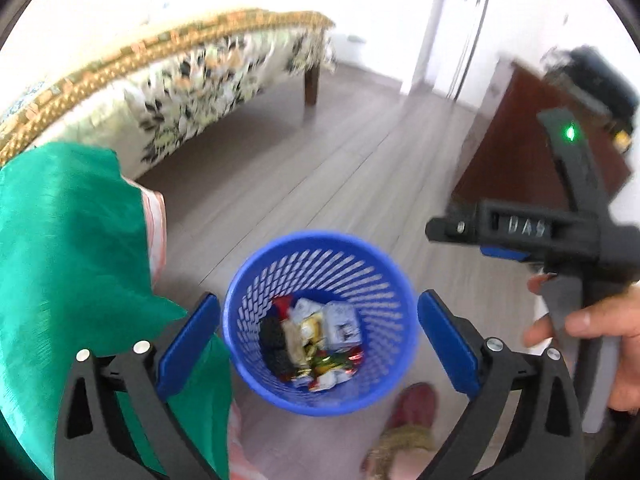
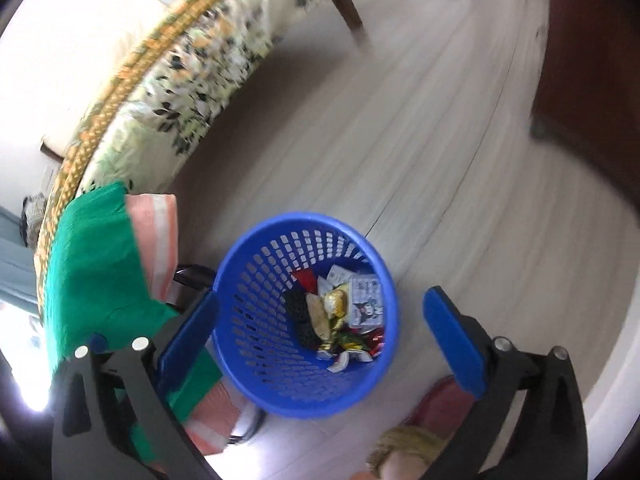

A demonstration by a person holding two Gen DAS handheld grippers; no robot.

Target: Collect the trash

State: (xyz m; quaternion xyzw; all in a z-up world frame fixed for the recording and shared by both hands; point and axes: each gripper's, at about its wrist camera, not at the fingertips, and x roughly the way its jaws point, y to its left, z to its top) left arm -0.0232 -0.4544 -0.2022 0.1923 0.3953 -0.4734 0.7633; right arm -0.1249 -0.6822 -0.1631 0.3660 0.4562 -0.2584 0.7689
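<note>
A blue perforated basket (image 1: 384, 276) stands on the wood floor, holding trash (image 1: 320, 340): wrappers, small cartons and a black piece. My left gripper (image 1: 319, 299) hangs above it, open, its blue pads wide on either side of the rim with nothing between them. In the right wrist view the same basket (image 2: 256, 280) and its trash (image 2: 340, 316) lie below my right gripper (image 2: 323, 297), which is also open and empty. The right gripper's black body (image 1: 560, 232), held by a hand (image 1: 600, 320), shows at the right of the left wrist view.
A green and pink cloth (image 1: 72, 240) hangs just left of the basket. Behind it is a bed with a floral cover (image 1: 192, 80). A foot in a red slipper (image 1: 412, 408) is near the basket's front right. A dark wooden cabinet (image 1: 520, 148) stands at the right.
</note>
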